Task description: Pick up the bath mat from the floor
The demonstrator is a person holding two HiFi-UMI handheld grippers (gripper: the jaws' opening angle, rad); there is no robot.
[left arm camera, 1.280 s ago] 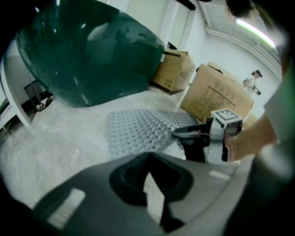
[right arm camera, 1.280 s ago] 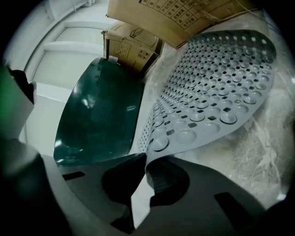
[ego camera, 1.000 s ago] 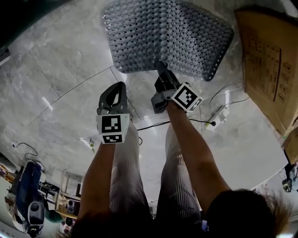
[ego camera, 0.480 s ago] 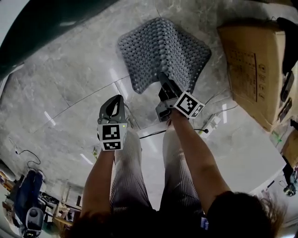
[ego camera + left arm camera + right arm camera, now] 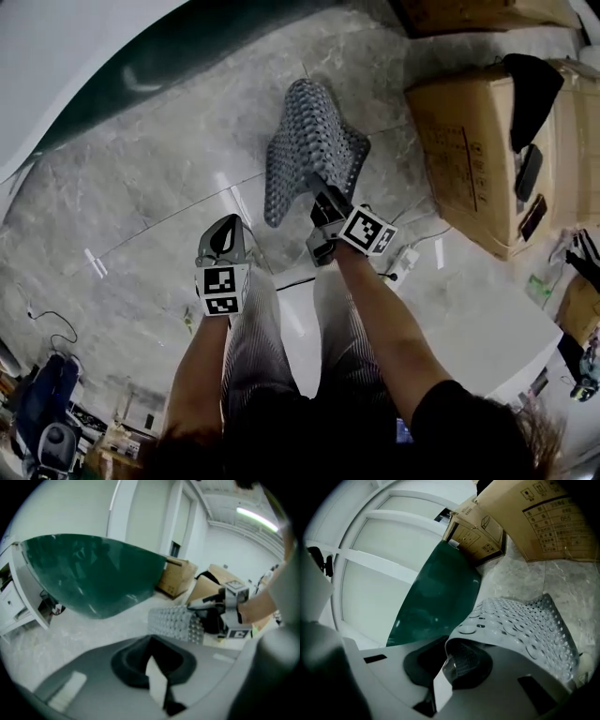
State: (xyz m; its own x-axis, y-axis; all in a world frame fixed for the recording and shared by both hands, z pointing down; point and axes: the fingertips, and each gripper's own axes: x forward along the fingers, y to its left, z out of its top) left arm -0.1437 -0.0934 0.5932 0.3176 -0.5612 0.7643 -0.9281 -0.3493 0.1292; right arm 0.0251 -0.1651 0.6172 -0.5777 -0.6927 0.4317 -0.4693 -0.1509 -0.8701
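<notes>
Bath mat [image 5: 314, 141]: one only, grey and covered in round holes and studs. It hangs draped in a fold from the right gripper [image 5: 319, 190], raised over the grey marble floor [image 5: 141, 206]. Whether its lower end touches the stone I cannot tell.

Two grippers are in view. The right gripper's jaws are clamped on the near edge of the mat, which curls up and over them in the right gripper view. The left gripper [image 5: 228, 225] is just beside it and clear of the mat, its jaws together with nothing between them.

Three cardboard boxes can be counted at the right: the nearest [image 5: 464, 159], one beyond it [image 5: 487, 11], and one further right [image 5: 579, 141]. All are closed, so their contents stay hidden. One black cloth [image 5: 532, 89] lies draped over the tops of the nearest and the further-right box.

One white power strip [image 5: 405, 260] lies on the floor near the nearest box. One dark green curved panel [image 5: 93, 573] stands beyond the mat (it fills much of the left gripper view).
</notes>
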